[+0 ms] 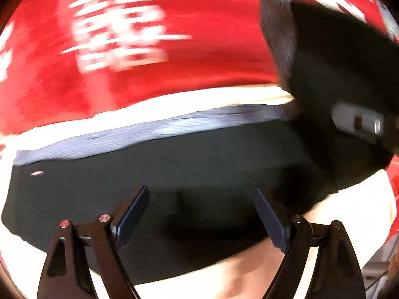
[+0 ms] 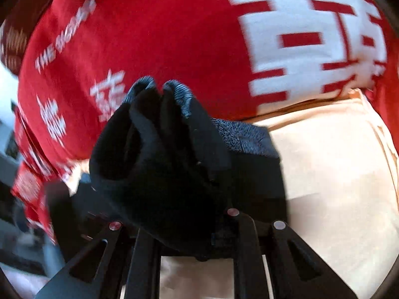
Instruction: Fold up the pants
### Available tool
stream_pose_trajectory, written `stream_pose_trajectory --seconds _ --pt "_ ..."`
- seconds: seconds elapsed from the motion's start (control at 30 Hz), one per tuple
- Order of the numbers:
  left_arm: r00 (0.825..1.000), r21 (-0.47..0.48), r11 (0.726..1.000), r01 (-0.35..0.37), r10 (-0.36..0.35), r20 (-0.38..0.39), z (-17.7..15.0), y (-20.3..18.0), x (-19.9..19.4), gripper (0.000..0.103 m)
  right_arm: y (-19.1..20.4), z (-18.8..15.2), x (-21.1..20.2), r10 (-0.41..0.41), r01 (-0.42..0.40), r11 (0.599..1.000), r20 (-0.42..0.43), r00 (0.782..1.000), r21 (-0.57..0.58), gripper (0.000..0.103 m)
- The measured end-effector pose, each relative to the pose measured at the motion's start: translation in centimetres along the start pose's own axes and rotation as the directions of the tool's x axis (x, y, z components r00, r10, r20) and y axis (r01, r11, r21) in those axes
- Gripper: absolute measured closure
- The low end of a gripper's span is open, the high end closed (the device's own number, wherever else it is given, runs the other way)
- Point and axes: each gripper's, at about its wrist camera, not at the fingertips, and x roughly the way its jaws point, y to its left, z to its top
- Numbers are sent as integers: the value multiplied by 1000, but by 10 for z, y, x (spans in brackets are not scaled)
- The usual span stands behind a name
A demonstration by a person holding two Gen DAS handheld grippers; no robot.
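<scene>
Bunched black pants (image 2: pixel 169 164) fill the right gripper (image 2: pixel 192 254), its jaws nearly closed on the cloth, likely to carry a fold over. Left gripper (image 1: pixel 202 214) hangs wide open, empty, above the pants' flat part.

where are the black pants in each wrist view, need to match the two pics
Left wrist view: the black pants lie as a wide dark band across the middle, their grey edge on top, beyond the open left gripper.
Right wrist view: the pants bunch up at centre, rising from the right gripper, which is shut on them.
Shared landmark: the red blanket with white lettering fills the top of both views.
</scene>
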Motion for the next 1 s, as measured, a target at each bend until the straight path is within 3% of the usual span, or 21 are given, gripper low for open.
stream_pose_trajectory --seconds 0.17,0.23,0.3,0.4,0.5,0.57,0.63,0.77,0.87,0.93,1.0 --pt "989 -64 989 -135 131 -69 -8 89 3 16 57 -33 59 -137 126 983 -77 988 -134 82" --pt "984 -85 983 -162 155 -83 -11 114 3 16 79 -49 87 -229 207 958 -93 969 -199 78" --pt "982 -105 978 -179 170 -87 -14 137 3 16 98 -68 113 -360 330 902 -64 931 -278 74" --pt "980 -134 973 -189 178 -90 -17 161 1 16 123 -86 128 -470 441 816 14 882 -375 48" --pt "981 -145 972 -184 173 -88 -21 175 -5 16 144 -99 130 -515 480 753 50 856 -450 45" --pt "984 -138 975 -172 162 -77 -12 184 -8 16 154 -106 120 -500 458 744 50 865 -487 45" --pt "986 -117 980 -161 154 -68 -1 175 -1 16 162 -110 106 -448 406 756 47 893 -513 45" --pt "993 -73 992 -99 94 -73 5 152 -4 16 153 -107 68 -337 303 814 22 941 -496 45" --pt "994 -59 996 -60 55 -97 8 141 3 16 135 -97 48 -301 278 857 17 954 -433 45" --pt "994 -58 998 -39 33 -107 8 115 -1 16 131 -95 41 -306 289 844 35 951 -451 45" --pt "993 -59 998 -22 16 -113 13 108 7 16 131 -94 34 -269 256 832 46 962 -492 45"
